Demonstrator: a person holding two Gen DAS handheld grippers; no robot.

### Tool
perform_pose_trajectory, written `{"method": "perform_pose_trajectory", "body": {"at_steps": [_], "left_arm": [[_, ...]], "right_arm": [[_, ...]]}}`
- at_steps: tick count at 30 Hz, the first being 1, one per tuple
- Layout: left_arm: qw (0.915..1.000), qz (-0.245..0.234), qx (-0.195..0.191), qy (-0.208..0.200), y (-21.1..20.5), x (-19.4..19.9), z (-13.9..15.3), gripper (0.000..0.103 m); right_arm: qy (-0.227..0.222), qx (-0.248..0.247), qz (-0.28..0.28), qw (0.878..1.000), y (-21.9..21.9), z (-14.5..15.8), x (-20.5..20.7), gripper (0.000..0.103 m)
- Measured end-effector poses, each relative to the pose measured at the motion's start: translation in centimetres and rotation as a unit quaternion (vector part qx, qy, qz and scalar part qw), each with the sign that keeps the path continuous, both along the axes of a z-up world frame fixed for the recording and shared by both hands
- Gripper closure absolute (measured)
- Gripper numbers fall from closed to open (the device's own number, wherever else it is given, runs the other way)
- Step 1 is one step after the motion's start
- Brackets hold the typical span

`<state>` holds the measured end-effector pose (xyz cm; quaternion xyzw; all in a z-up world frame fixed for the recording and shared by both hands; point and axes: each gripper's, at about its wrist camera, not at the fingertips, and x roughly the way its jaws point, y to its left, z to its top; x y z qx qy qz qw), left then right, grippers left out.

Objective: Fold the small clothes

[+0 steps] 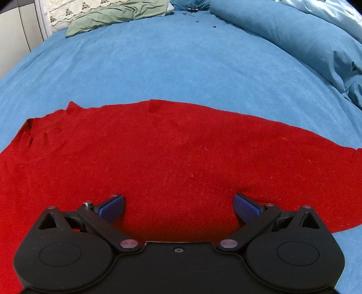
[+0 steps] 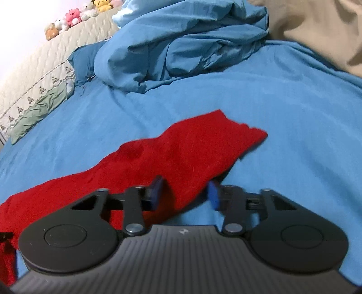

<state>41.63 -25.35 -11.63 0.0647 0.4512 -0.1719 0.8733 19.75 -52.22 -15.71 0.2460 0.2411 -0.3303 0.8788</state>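
Plain red garment [image 1: 172,153]; blue bedsheet [image 1: 181,67]; green pillow [image 1: 117,15]; blue-padded black tools, left tool [image 1: 178,208], right tool [image 2: 185,194].

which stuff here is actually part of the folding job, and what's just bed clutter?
Job:
red garment, spread on the blue bedsheet
left gripper, open over it
right gripper, a fold of red cloth between its fingers

Clutter:
bunched blue duvet
green pillow
plush toys
beige fabric

Right tool [image 2: 184,194] straddling red garment [image 2: 181,149] edge, blue bedsheet [image 2: 282,135].
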Motion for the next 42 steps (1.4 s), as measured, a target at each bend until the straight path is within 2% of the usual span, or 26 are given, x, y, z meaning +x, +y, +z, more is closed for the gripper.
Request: {"method": "perform_pose_trajectory", "body": {"at_steps": [2, 5, 8, 12, 14, 17, 20, 23, 25, 27, 30, 32, 34, 36, 38, 40, 42], "left_arm": [[0.9999, -0.002, -0.008, 0.010, 0.5, 0.5, -0.1, 0.000], [0.9995, -0.015, -0.002, 0.027, 0.6, 1.3, 0.2, 0.000], [0.9990, -0.017, -0.015, 0.037, 1.5, 1.9, 1.0, 0.000], [0.9994, -0.012, -0.033, -0.004, 4.8, 1.0, 3.4, 0.000], [0.9993, -0.012, -0.029, -0.021, 7.0, 0.6, 4.9, 0.000], [0.9982, -0.007, -0.024, -0.055, 11.1, -0.2, 6.9, 0.000], [0.9968, 0.011, -0.024, -0.075, 15.2, -1.3, 8.2, 0.000], [0.9948, 0.033, -0.062, -0.074, 20.0, -2.2, 7.8, 0.000], [0.9922, 0.052, -0.102, -0.048, 23.3, -2.6, 6.7, 0.000], [0.9893, 0.074, -0.122, -0.030, 25.8, -2.9, 5.6, 0.000], [0.9896, 0.089, -0.108, -0.033, 28.2, -3.6, 4.3, 0.000], [0.9911, 0.093, -0.089, -0.033, 28.6, -3.6, 3.8, 0.000], [0.9915, 0.087, -0.090, -0.036, 28.9, -3.4, 3.6, 0.000], [0.9916, 0.081, -0.096, -0.033, 29.0, -3.3, 3.6, 0.000], [0.9918, 0.073, -0.100, -0.032, 29.2, -3.2, 3.3, 0.000], [0.9924, 0.059, -0.100, -0.040, 28.0, -3.7, 3.0, 0.000], [0.9934, 0.039, -0.096, -0.051, 26.2, -4.1, 2.7, 0.000]], "right_arm": [[0.001, -0.003, -0.001, 1.000, 0.0, 0.2, 0.2, 0.070], [0.006, -0.003, 0.005, 1.000, 0.0, 0.9, 0.6, 0.080], [-0.013, -0.001, 0.025, 1.000, 0.4, 3.0, 0.8, 0.081], [-0.051, -0.026, 0.071, 0.996, 2.6, 8.5, 2.3, 0.082], [-0.077, -0.038, 0.105, 0.991, 5.0, 11.8, 3.8, 0.083], [-0.125, -0.046, 0.175, 0.975, 10.5, 16.5, 6.9, 0.083], [-0.152, -0.054, 0.265, 0.951, 18.2, 19.2, 10.9, 0.083], [-0.142, -0.051, 0.356, 0.922, 26.8, 17.9, 15.0, 0.083], [-0.112, -0.047, 0.407, 0.905, 32.2, 14.4, 17.4, 0.083], [-0.061, -0.042, 0.436, 0.897, 36.1, 10.2, 19.0, 0.083], [0.014, -0.054, 0.458, 0.887, 40.3, 3.9, 19.8, 0.083], [0.029, -0.053, 0.459, 0.887, 41.1, 1.8, 19.4, 0.083], [0.025, -0.049, 0.458, 0.887, 41.0, 1.1, 18.6, 0.080], [0.020, -0.045, 0.462, 0.886, 40.8, 1.6, 18.1, 0.070], [0.006, -0.033, 0.462, 0.886, 38.8, 2.3, 17.1, 0.027], [-0.020, -0.040, 0.451, 0.891, 37.0, 3.8, 15.4, 0.012], [-0.025, -0.049, 0.435, 0.899, 34.8, 4.8, 14.3, 0.010]]}}
